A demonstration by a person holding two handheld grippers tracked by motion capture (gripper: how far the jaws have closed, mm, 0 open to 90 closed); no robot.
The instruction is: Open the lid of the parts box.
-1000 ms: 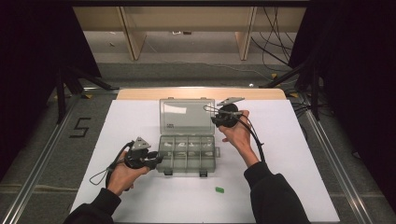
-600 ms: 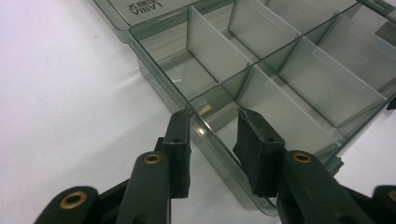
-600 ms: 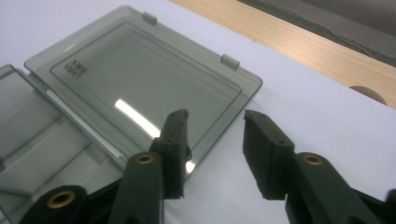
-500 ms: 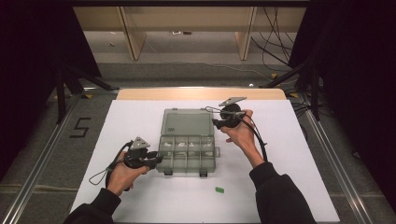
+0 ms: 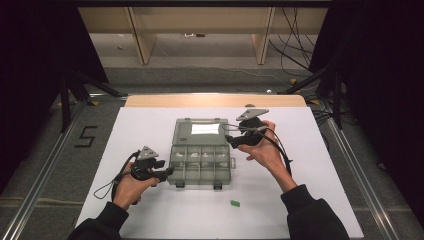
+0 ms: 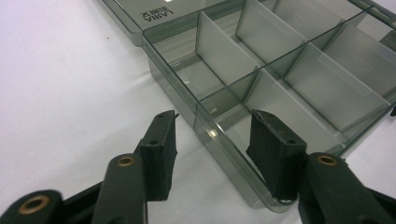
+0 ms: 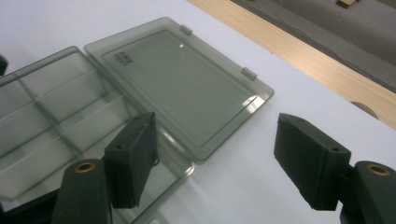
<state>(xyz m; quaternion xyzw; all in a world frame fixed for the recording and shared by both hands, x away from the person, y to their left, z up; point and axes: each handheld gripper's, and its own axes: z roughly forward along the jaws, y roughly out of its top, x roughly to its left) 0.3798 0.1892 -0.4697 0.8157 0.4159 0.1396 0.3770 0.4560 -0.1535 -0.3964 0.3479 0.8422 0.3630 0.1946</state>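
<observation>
Smoky-grey plastic organizer box (image 5: 201, 162) sits mid worktop (image 5: 310, 165), lid (image 5: 201, 131) flat open behind it. Left gripper (image 5: 167, 172) jaws straddle box's left wall, just opening, not pressing. Right gripper (image 5: 231, 140) jaws spread, just opening, empty, beside lid's right edge.

Digit 5 (image 5: 86, 136) on the floor
</observation>
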